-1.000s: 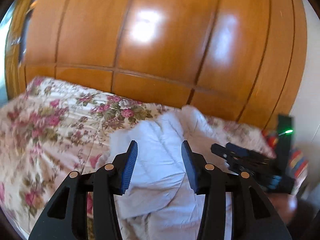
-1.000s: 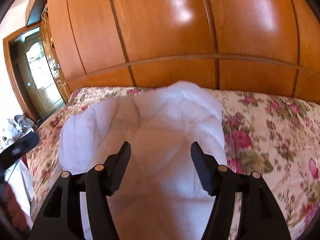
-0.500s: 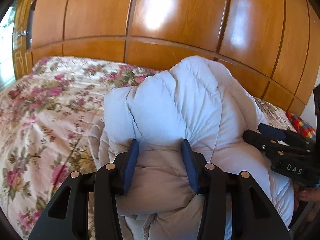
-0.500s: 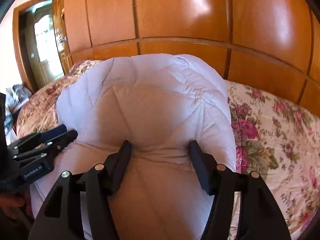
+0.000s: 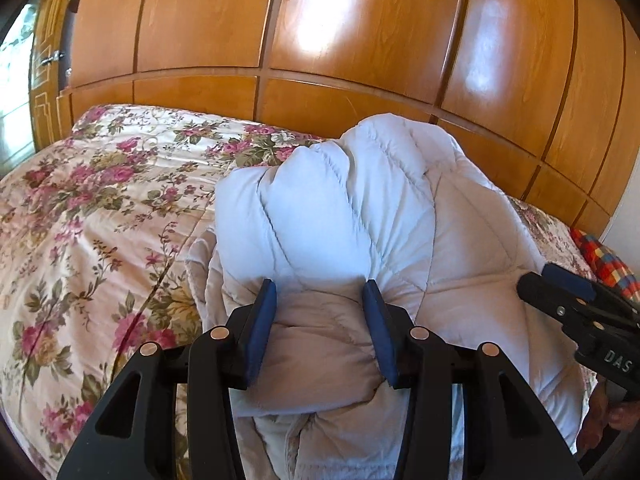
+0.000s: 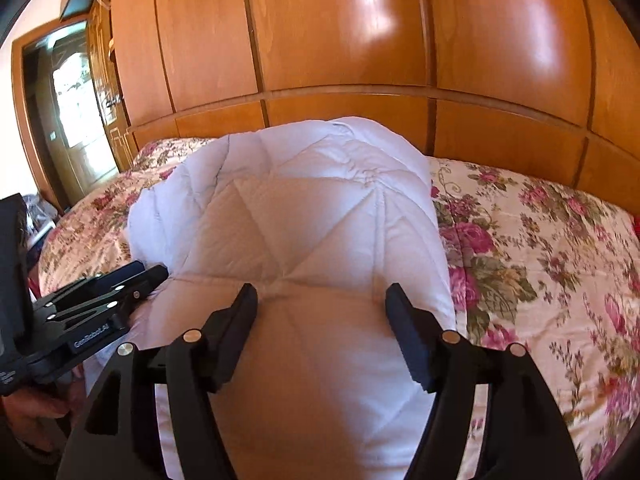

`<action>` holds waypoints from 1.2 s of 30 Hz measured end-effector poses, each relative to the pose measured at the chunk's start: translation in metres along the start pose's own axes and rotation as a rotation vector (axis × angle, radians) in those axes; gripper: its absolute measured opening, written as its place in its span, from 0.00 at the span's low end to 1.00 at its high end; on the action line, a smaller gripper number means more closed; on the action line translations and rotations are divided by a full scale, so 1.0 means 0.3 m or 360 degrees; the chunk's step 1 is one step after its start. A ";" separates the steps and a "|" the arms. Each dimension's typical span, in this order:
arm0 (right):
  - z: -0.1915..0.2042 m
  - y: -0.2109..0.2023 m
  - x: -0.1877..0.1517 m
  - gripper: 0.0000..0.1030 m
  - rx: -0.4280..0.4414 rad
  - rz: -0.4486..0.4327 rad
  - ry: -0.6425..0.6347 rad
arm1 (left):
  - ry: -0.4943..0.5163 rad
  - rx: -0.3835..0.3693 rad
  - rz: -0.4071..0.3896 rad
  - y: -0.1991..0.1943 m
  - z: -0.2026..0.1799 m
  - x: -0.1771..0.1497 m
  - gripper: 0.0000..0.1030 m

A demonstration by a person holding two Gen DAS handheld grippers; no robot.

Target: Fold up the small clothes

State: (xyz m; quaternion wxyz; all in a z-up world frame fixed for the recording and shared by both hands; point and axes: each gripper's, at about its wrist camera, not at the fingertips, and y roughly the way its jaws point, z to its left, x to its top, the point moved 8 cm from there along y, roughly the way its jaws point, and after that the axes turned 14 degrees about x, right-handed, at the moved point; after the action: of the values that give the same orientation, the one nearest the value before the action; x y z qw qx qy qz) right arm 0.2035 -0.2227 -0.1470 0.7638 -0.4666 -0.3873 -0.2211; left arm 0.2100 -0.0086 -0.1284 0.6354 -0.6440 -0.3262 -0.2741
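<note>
A white quilted padded garment (image 5: 360, 216) lies bunched on the floral bedspread (image 5: 92, 216). My left gripper (image 5: 320, 300) is open, its blue pads either side of a bulging fold at the garment's near edge, touching the cloth. My right gripper (image 6: 320, 296) is open over the garment (image 6: 304, 216), fingers resting on its near part. The right gripper also shows at the right edge of the left wrist view (image 5: 576, 304), and the left gripper at the left edge of the right wrist view (image 6: 104, 292).
A glossy wooden panelled wall (image 5: 320, 40) runs behind the bed. A checked cloth (image 5: 608, 260) lies at the bed's far right. A doorway (image 6: 68, 96) stands at the left. The bedspread (image 6: 540, 248) spreads to the right of the garment.
Both grippers have moved forward and down onto the garment, which now fills the space between the fingers. The jaw openings look unchanged.
</note>
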 end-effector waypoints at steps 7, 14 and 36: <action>0.003 -0.104 -0.079 0.72 0.0036 -0.0003 0.0085 | -0.0025 -0.0022 0.0008 -0.069 0.024 -0.028 0.43; -0.032 -0.174 -0.186 0.76 0.0027 0.0069 0.0249 | -0.0040 0.0010 0.0008 -0.142 0.069 -0.070 0.59; -0.149 -0.155 -0.288 0.80 0.0037 0.0083 0.0522 | -0.0200 -0.0171 0.0049 -0.127 0.100 -0.200 0.67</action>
State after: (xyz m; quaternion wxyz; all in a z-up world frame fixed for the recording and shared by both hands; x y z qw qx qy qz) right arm 0.1362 -0.2861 -0.2025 0.8276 -0.4251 -0.2478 -0.2699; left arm 0.1406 0.0162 -0.1515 0.5823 -0.6981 -0.3403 -0.2404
